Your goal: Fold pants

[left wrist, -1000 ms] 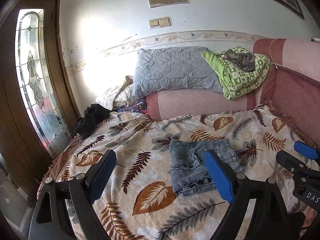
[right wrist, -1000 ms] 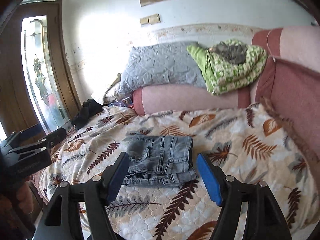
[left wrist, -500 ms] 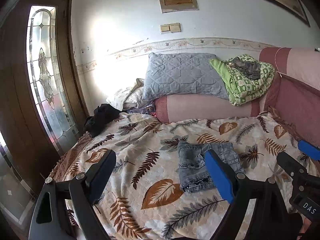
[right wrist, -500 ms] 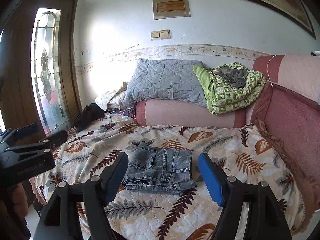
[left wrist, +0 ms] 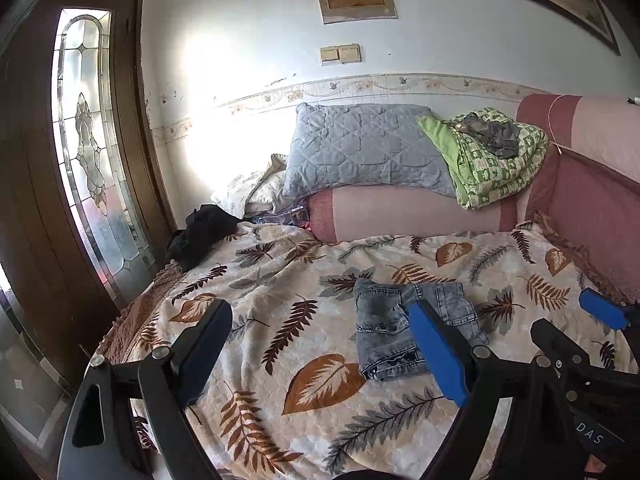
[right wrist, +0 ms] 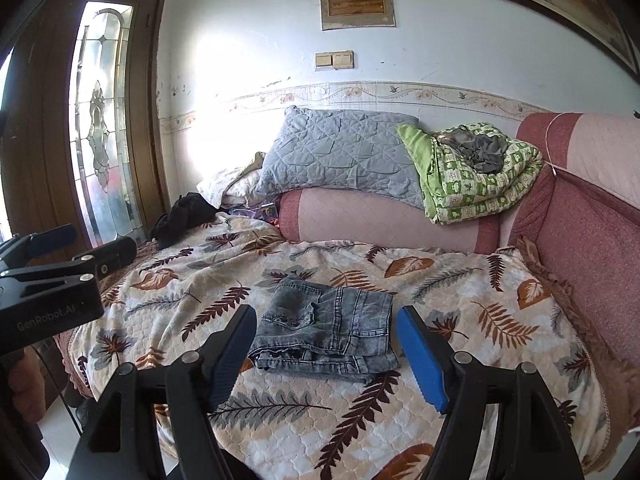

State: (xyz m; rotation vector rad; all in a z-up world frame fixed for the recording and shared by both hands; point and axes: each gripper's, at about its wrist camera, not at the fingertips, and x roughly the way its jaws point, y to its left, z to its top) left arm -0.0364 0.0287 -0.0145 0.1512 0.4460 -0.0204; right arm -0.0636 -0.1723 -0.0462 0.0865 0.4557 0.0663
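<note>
pants (right wrist: 326, 330) lie folded on bed (right wrist: 460, 312); both grippers (left wrist: 320, 344) (right wrist: 326, 346) released, clear of them; looks finished, just check edges.

in the right wrist view, the left gripper (right wrist: 76, 246) body reads "genrobot.ai" in pale letters. in the left wrist view, the right gripper (left wrist: 576, 316) body shows only "das", the rest cut off.

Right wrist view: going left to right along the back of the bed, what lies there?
Black garment → pale crumpled bedding → grey quilted pillow → green patterned blanket → pink sofa back.
</note>
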